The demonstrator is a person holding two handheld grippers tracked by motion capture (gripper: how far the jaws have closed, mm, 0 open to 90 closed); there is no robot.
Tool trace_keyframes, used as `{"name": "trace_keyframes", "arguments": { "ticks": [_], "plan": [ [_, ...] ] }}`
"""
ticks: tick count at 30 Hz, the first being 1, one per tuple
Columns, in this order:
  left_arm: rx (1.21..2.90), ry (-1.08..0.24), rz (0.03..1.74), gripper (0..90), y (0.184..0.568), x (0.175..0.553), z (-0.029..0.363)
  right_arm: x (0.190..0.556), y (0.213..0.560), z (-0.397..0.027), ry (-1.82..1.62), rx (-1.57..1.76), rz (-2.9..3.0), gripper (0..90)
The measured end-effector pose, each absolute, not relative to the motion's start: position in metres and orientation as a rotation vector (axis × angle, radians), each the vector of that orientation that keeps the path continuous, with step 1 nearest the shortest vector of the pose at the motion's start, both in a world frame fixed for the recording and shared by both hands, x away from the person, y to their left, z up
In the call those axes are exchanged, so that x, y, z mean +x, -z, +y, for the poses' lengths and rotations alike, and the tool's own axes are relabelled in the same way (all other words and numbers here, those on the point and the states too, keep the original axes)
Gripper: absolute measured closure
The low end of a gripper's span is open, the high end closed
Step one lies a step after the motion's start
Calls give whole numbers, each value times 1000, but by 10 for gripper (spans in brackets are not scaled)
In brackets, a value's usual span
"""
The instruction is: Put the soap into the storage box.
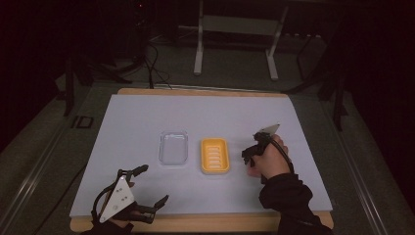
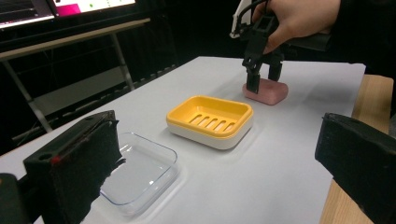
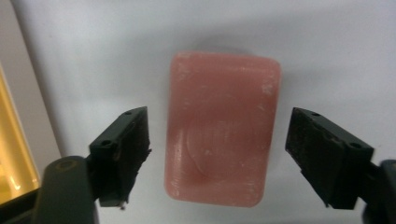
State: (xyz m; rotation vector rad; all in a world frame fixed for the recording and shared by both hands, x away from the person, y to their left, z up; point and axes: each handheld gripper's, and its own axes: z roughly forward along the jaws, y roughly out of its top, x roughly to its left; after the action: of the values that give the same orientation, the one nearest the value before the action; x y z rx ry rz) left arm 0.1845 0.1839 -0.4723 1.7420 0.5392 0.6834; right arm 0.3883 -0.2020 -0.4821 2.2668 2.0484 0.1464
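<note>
A pink bar of soap (image 3: 222, 130) lies flat on the white mat, to the right of a yellow soap dish (image 1: 214, 155). My right gripper (image 3: 219, 158) points straight down over the bar, open, one jaw on each long side with a gap to the soap on both. The left gripper view shows that gripper (image 2: 264, 80) straddling the soap (image 2: 267, 92), just behind the yellow dish (image 2: 210, 121). My left gripper (image 1: 151, 186) rests near the front left of the mat, open and holding nothing. A clear plastic tray (image 1: 173, 148) lies left of the dish.
The white mat (image 1: 147, 117) covers a wooden board whose edge (image 1: 195, 223) shows along the front. Metal stand legs (image 1: 198, 58) and cables are on the floor beyond the table. A strip of the yellow dish (image 3: 11, 154) borders the right gripper view's left edge.
</note>
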Motion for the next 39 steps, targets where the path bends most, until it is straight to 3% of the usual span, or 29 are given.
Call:
{"name": "trace_keyframes", "arguments": {
  "ticks": [26,39],
  "plan": [
    [1750,-687,535,6,472,184,184,390,498,-199,-73,2207,2114,376],
    [1751,-688,535,6,472,184,183,392,468,-206,-134,2206,2102,375]
  ]
}}
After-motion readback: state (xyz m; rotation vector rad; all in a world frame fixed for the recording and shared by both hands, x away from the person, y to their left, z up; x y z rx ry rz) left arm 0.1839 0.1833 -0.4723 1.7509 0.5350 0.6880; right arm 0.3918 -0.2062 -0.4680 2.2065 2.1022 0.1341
